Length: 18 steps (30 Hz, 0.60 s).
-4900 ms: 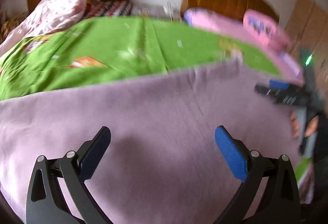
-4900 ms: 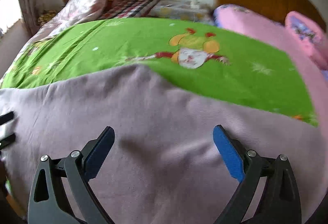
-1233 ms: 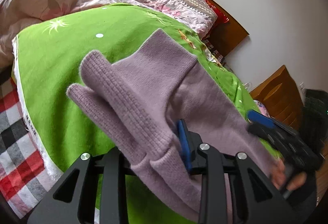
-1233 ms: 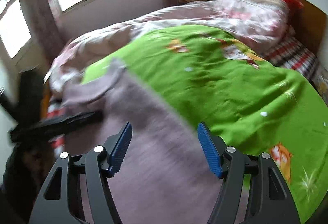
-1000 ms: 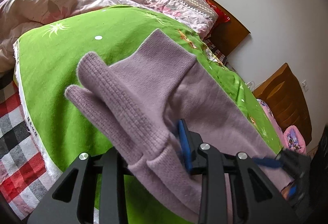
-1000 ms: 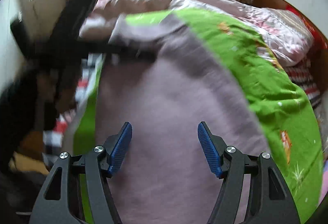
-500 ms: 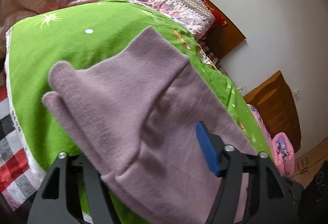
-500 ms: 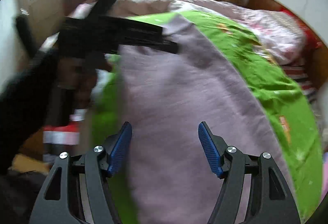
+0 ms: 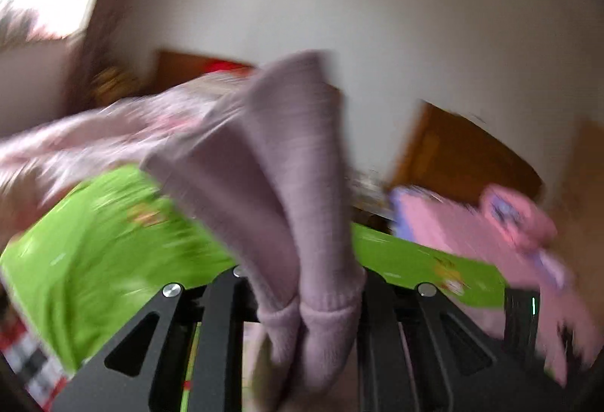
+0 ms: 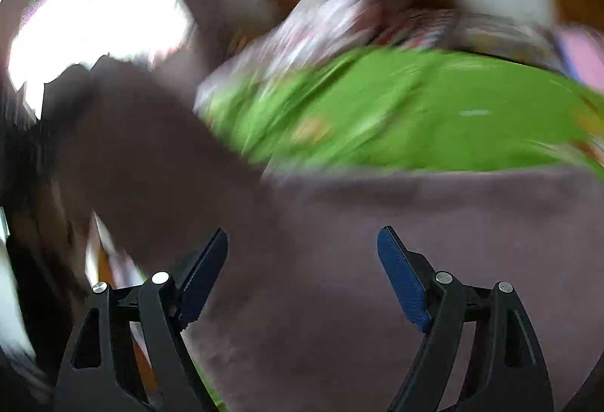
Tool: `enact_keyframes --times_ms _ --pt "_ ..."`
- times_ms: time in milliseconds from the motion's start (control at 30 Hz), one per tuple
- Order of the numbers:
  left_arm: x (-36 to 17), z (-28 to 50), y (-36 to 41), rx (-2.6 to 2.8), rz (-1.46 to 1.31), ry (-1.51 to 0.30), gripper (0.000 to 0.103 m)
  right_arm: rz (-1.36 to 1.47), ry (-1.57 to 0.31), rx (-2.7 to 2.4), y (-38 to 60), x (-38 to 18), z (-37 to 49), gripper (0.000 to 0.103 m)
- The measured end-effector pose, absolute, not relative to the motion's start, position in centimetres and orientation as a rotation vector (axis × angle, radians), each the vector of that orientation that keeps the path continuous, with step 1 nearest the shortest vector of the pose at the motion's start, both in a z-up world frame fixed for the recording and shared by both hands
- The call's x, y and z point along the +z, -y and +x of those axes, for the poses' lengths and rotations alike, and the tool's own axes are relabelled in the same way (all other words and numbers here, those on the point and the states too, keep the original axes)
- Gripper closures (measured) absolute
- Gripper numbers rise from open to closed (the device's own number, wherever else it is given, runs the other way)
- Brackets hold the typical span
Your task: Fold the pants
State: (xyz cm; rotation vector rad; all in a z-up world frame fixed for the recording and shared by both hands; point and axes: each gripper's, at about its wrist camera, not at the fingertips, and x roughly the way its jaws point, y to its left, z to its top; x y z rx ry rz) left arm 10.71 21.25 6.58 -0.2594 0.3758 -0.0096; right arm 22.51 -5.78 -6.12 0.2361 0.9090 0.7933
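The mauve knit pants (image 9: 287,185) are bunched between the jaws of my left gripper (image 9: 302,302), which is shut on the cuffs and holds them lifted above the bed; its fingertips are hidden by the cloth. In the right wrist view the rest of the pants (image 10: 415,242) lies spread on the green bedsheet (image 10: 434,110). My right gripper (image 10: 302,268) is open and empty just above that cloth. Both views are blurred by motion.
A pale pink floral quilt (image 9: 94,140) lies at the left of the bed, a pink blanket (image 9: 472,223) at the right. Wooden headboards (image 9: 464,155) stand against the white wall. A bright window (image 10: 94,23) is at the left.
My left gripper has closed on the pants cuffs and swung them up and round toward the headboard. My right gripper stays open and has turned over the spread pants.
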Motion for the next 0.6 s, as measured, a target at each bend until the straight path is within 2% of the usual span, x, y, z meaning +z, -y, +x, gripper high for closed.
enact_keyframes --times_ms 67,167,200,233,267,300,333,400,433,500,600 --pt "6.2 12.4 -14.2 -0.095 -0.124 -0.409 0.088 0.326 -0.838 0.646 12.0 -4.6 22.8 0.023" --pt "1.1 14.9 -3.9 -0.25 0.027 -0.544 0.081 0.43 -0.728 0.465 20.4 -2.7 21.3 0.022" --pt "-1.0 15.5 -1.1 -0.311 0.064 -0.605 0.07 0.463 -0.709 0.433 22.3 -2.5 20.8 0.022" --pt "-3.4 15.9 1.6 -0.374 0.11 -0.673 0.065 0.495 -0.69 0.386 24.7 -2.3 20.0 0.022" --pt "-6.5 16.2 4.5 -0.453 0.173 -0.768 0.064 0.503 -0.684 0.353 26.0 -2.2 19.4 0.022" --pt "-8.9 16.0 6.5 -0.495 0.229 -0.845 0.054 0.503 -0.684 0.323 27.1 -2.3 18.9 0.022" --pt "-9.7 15.1 7.7 -0.467 0.308 -0.835 0.044 0.503 -0.694 0.293 28.4 -2.6 18.2 0.022" --pt "-7.8 12.7 7.7 -0.559 0.323 -0.752 0.027 0.503 -0.725 0.28 29.2 -3.2 17.5 0.022" --pt "-6.7 12.0 6.8 -0.594 0.281 -0.721 0.022 0.499 -0.751 0.281 29.3 -3.9 17.2 0.022" --pt "-4.5 10.9 3.6 -0.557 0.217 -0.669 0.014 0.497 -0.807 0.31 28.8 -5.2 16.8 0.022" --pt "-2.3 9.7 -2.2 -0.464 0.099 -0.675 0.011 0.534 -0.906 0.406 27.0 -7.5 16.2 0.022"
